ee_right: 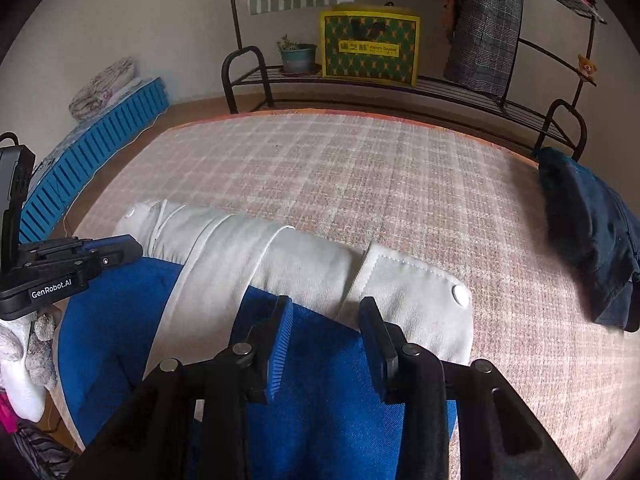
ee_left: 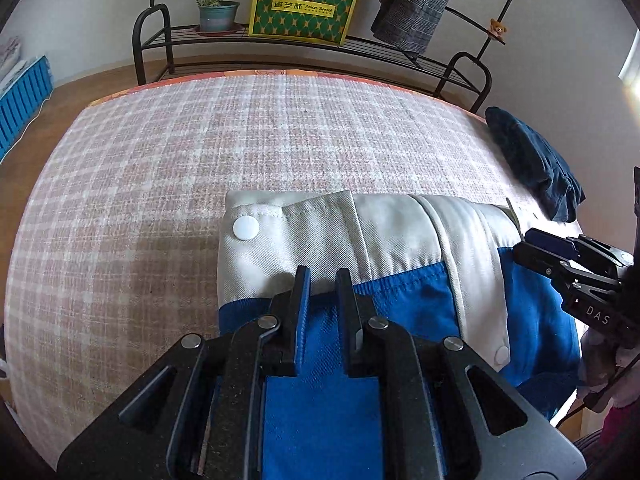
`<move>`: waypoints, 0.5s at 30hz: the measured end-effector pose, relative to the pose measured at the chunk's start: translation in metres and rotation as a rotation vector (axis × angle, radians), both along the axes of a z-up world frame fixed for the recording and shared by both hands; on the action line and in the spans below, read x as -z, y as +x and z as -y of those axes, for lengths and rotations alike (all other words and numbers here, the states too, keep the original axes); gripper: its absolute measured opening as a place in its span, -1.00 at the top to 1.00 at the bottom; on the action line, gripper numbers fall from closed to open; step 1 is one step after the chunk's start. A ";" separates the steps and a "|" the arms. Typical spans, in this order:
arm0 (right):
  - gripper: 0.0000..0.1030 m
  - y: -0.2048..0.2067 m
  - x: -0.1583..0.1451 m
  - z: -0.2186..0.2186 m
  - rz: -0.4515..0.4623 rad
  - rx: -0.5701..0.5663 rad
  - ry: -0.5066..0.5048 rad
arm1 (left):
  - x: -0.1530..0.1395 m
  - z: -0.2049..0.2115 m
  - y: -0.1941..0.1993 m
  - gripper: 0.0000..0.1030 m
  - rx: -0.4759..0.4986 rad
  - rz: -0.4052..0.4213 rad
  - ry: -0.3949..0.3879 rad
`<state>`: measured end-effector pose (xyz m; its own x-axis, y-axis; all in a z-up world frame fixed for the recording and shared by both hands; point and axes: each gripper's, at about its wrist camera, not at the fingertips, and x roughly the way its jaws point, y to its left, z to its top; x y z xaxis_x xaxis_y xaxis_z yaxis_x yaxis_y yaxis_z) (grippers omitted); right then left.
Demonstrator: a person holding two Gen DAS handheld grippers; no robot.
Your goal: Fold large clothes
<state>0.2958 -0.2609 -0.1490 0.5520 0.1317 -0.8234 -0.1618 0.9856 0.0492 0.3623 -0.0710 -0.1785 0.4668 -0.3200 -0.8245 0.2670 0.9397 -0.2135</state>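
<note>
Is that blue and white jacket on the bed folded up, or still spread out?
Folded. The blue and white jacket lies as a compact bundle on the checked bedcover, its white cuffs doubled over the blue body.

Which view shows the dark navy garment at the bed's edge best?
The right wrist view: the dark navy garment lies nearly whole on the bed's right side, folds visible. The left wrist view shows it smaller, squeezed toward the frame's right edge.

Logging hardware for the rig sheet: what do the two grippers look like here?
Both are black metal linkage frames with silver pivot pins and blue ribbed finger pads. The left gripper reads "GenRobot.AI" in white on its side, the right gripper "DAS". A pale glove shows under the left one.
</note>
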 end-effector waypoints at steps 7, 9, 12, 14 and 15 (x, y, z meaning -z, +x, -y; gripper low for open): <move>0.29 -0.001 0.031 -0.005 -0.083 -0.032 -0.053 | 0.030 -0.003 -0.001 0.73 0.053 -0.037 -0.005; 0.30 -0.003 0.024 -0.002 -0.077 -0.027 -0.029 | 0.025 -0.003 0.000 0.73 0.053 -0.038 -0.010; 0.34 -0.015 0.007 0.013 -0.051 -0.017 0.046 | 0.009 -0.016 -0.006 0.72 0.020 -0.042 -0.055; 0.34 -0.027 -0.004 0.027 -0.035 -0.009 0.111 | -0.006 -0.028 -0.017 0.72 -0.002 -0.030 -0.089; 0.33 -0.034 -0.007 0.034 -0.031 -0.004 0.144 | -0.012 -0.034 -0.024 0.72 -0.003 -0.023 -0.104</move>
<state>0.2616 -0.2946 -0.1416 0.5256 0.2518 -0.8126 -0.1617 0.9673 0.1952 0.3382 -0.0369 -0.1669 0.4492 -0.4029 -0.7974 0.2580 0.9130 -0.3160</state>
